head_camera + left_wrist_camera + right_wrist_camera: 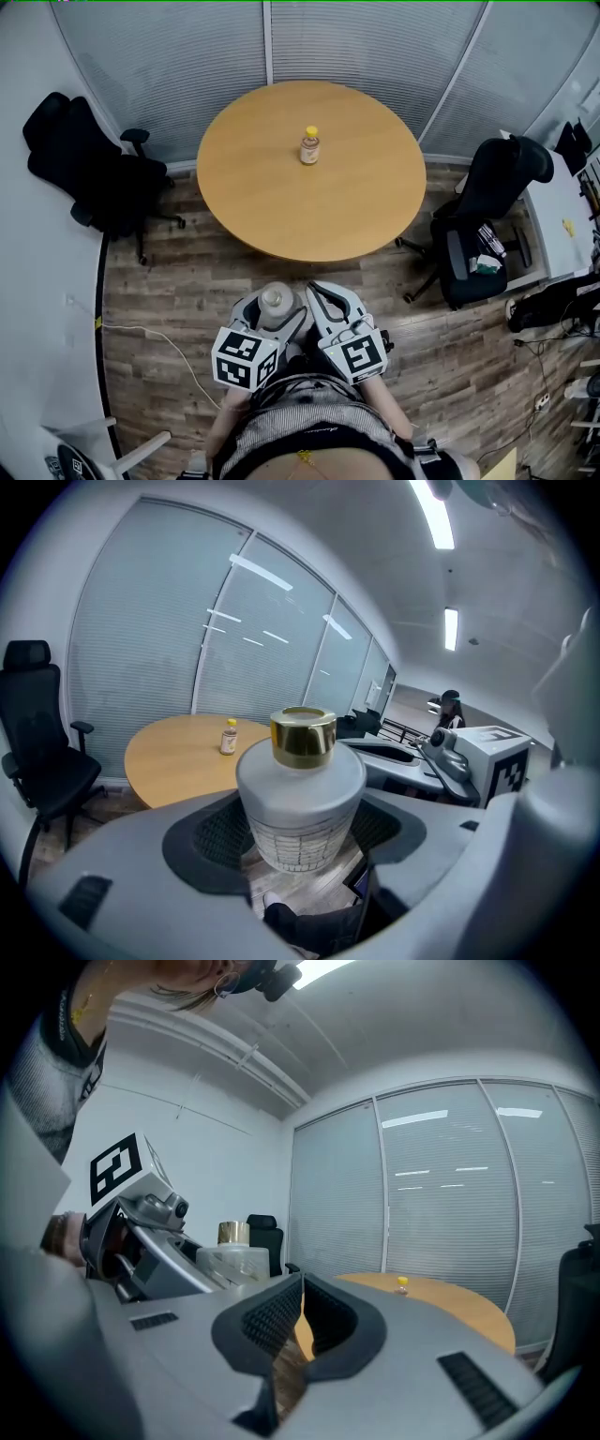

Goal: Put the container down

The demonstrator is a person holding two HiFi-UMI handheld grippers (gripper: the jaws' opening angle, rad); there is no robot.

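My left gripper (300, 841) is shut on a frosted white container (298, 803) with a gold cap, held upright between the dark pads. In the head view the container (276, 306) and left gripper (272, 314) hang over the wooden floor, short of the round table (253, 202). My right gripper (323, 305) is beside it on the right, shut with nothing between its pads (281, 1321). From the right gripper view the container (234, 1255) shows at the left. A small bottle with a yellow cap (309, 146) stands near the table's middle.
Black office chairs stand left (89, 169) and right (483, 220) of the table. Blinds cover the glass wall (361, 47) behind it. A white desk (562, 220) is at the far right, and a cable (150, 336) lies on the floor at the left.
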